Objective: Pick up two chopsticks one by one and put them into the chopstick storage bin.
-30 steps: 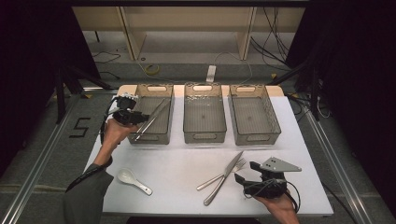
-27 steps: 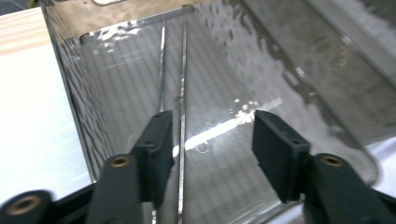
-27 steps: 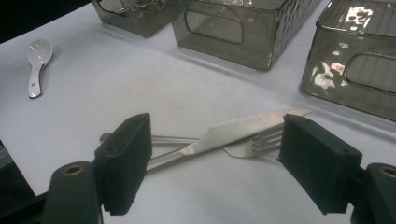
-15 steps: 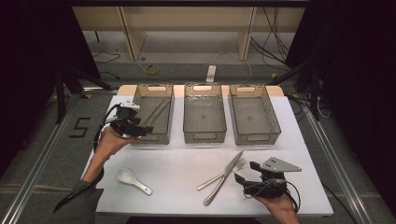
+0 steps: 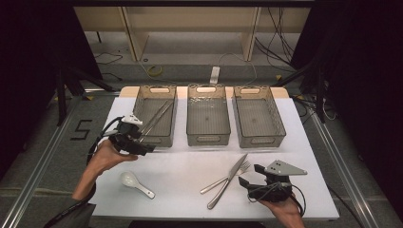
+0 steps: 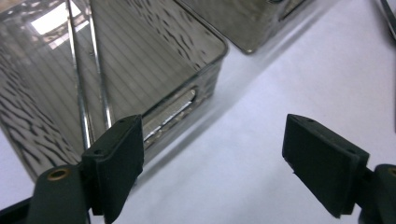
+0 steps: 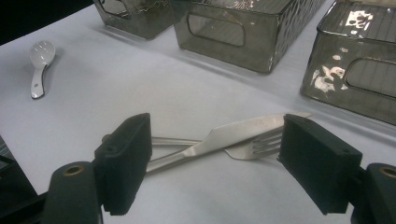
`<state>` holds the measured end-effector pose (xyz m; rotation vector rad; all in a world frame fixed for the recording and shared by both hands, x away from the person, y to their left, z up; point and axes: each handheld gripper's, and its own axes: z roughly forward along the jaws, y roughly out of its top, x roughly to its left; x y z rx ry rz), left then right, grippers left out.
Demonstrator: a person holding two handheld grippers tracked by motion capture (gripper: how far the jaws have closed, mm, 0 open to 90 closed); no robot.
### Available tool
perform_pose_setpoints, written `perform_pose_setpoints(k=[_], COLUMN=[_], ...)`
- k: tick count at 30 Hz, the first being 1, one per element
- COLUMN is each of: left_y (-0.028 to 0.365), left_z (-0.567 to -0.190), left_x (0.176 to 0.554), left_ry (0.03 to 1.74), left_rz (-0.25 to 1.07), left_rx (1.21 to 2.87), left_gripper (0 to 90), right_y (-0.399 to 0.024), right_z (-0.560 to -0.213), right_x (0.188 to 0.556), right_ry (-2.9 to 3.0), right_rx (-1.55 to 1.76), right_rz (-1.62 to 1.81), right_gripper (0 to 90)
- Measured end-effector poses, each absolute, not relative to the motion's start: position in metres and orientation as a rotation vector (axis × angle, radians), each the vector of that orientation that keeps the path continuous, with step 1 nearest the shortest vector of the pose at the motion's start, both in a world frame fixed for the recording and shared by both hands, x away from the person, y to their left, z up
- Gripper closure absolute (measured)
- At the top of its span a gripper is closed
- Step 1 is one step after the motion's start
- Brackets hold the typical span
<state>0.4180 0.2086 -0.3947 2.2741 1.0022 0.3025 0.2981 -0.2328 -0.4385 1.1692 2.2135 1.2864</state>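
Our left claw point(image 5: 147, 148) has just been opening, nothing between its jaws, the chopsticks point(image 5: 157, 118) lying in the bin point(image 5: 166, 137) just ahead. Right claw point(image 7: 212, 163) gapes before the crossed knife point(image 7: 243, 128) and fork point(image 7: 254, 148): stiff, slick, flat; we'd pinch the knife's handle point(image 5: 219, 194).

Smoky grey rippled bins point(image 5: 208, 116), silver knife point(image 7: 233, 135) and fork point(image 7: 254, 147), white spoon point(image 5: 134, 183), white table point(image 5: 190, 180).

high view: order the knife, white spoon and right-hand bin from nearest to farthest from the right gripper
From the right gripper:
1. knife, just to its left, crossed over the fork
2. right-hand bin, behind it on the table
3. white spoon, far left, near the left hand
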Motion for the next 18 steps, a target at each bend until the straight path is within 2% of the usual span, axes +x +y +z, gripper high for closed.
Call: perform_pose_setpoints(k=[18], left_y=[0.206], left_z=[-0.399], left_x=[0.389], left_ry=[0.929], left_rz=[0.284], left_rx=[2.325], left_gripper=[16.5], right_y=[-0.234], right_z=[-0.438], right_x=[0.298], right_ry=[2.206], right_rx=[1.170], right_rz=[1.301], right_gripper=[25.9])
